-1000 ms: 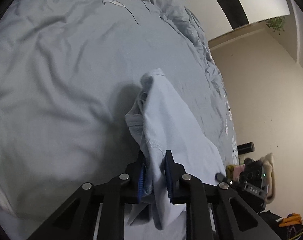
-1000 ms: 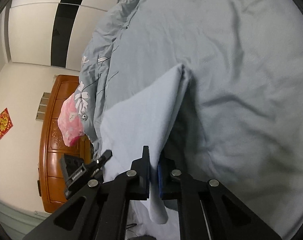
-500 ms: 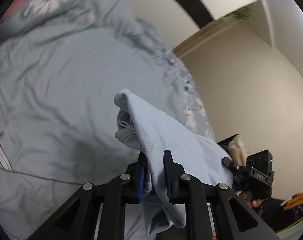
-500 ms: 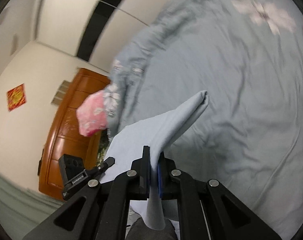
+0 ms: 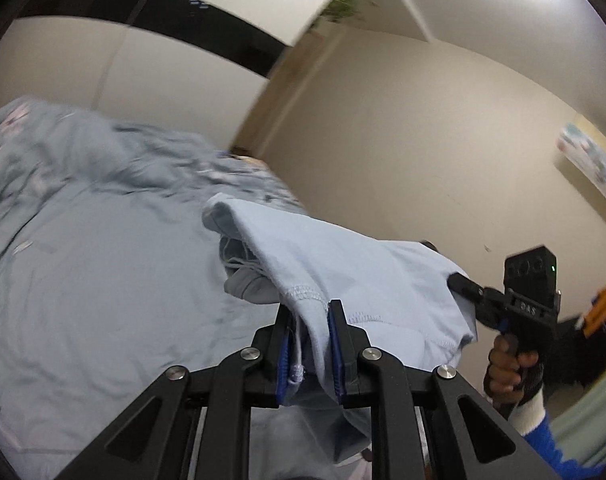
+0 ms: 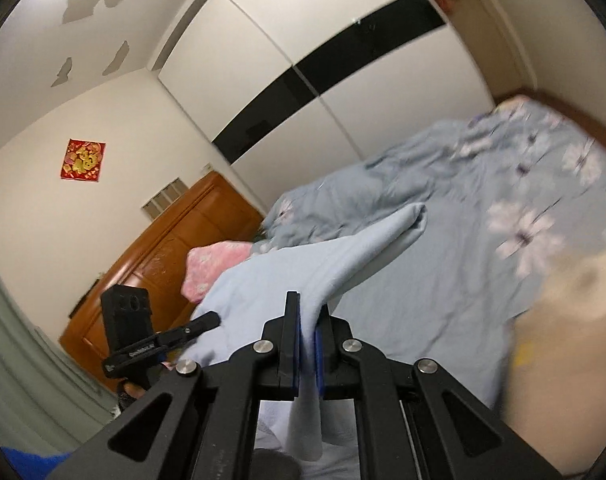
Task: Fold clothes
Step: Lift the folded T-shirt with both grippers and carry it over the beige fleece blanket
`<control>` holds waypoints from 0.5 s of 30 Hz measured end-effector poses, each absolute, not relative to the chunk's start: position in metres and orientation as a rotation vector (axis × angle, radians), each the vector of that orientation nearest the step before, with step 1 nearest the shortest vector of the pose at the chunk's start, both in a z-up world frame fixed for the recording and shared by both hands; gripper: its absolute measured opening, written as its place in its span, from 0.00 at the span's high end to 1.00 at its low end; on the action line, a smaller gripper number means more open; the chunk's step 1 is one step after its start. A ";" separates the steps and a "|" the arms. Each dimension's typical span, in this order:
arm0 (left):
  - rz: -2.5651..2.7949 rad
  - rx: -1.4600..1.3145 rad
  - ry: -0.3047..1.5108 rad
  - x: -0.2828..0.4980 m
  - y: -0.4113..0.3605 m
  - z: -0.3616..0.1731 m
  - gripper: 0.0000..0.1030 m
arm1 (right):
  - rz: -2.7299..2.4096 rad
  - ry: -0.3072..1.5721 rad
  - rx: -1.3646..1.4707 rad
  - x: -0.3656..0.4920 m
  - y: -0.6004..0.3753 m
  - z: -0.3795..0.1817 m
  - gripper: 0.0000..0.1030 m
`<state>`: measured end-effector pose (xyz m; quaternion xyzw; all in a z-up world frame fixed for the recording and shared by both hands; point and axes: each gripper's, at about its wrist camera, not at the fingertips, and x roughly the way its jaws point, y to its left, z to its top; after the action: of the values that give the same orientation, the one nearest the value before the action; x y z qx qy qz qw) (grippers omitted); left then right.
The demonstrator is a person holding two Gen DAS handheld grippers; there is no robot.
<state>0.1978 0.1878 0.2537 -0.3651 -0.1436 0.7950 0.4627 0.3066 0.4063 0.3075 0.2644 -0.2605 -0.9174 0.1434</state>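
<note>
A light blue garment (image 5: pixel 343 268) hangs in the air, stretched between both grippers above the bed. My left gripper (image 5: pixel 309 312) is shut on its stitched hem, with bunched folds sticking out past the fingers. In the right wrist view my right gripper (image 6: pixel 308 312) is shut on another edge of the same garment (image 6: pixel 303 268), which runs forward as a folded ridge. Each camera sees the other gripper at the cloth's far side: the right gripper (image 5: pixel 469 286) held by a hand (image 5: pixel 511 368), the left gripper (image 6: pixel 207 322) beside the cloth.
The bed (image 5: pixel 83 280) with a grey-blue floral duvet (image 6: pixel 483 216) lies below. A pink pillow (image 6: pixel 211 264) rests against a wooden headboard (image 6: pixel 159 256). A wardrobe (image 6: pixel 303 92) with a black band stands behind. A blurred beige object (image 6: pixel 575 344) fills the right edge.
Both grippers have lifted the garment off the bed and tilted upward; walls and wardrobe now fill the upper views. Grips on the cloth are unchanged.
</note>
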 end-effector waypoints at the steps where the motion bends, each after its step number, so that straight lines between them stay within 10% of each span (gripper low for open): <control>1: 1.938 -0.887 -0.332 0.200 0.203 0.260 0.83 | -2.665 -0.745 0.773 0.313 0.419 0.313 0.95; 15: 1.717 -0.878 -0.211 0.234 0.407 0.279 0.83 | -2.945 -0.801 0.957 0.398 0.613 0.335 0.95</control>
<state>0.2337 0.4073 0.2790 -0.3734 -0.0895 0.7302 0.5651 0.3978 0.6126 0.3350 0.2991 -0.2503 -0.9204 -0.0282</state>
